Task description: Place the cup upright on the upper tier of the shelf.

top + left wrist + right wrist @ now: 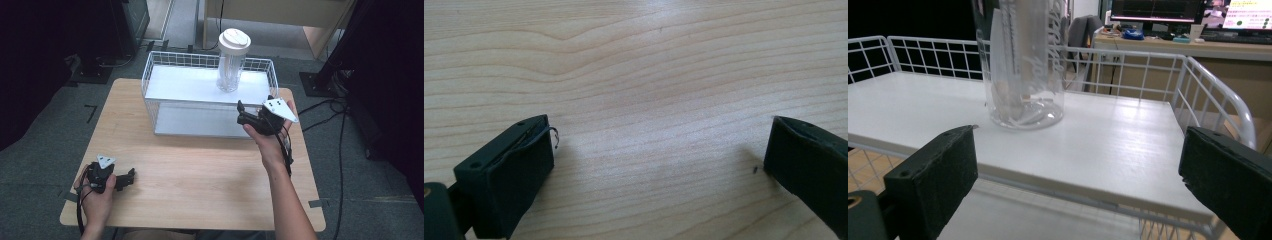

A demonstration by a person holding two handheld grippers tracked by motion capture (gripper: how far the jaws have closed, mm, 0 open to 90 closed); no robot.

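Resting near the table's (200, 170) front left corner, the left claw (131, 176) gapes empty, while the right claw (241, 113) — also spread — faces the clear lidded jar (231, 62) on the wire shelf's (190, 85) top board — likely mid-approach, needing forward reach before closing.

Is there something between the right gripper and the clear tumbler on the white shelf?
Nothing visible blocks it. The right gripper, fingers open, faces the clear tumbler across bare white shelf. The wire rail runs along the shelf's sides and back, not across the front edge.
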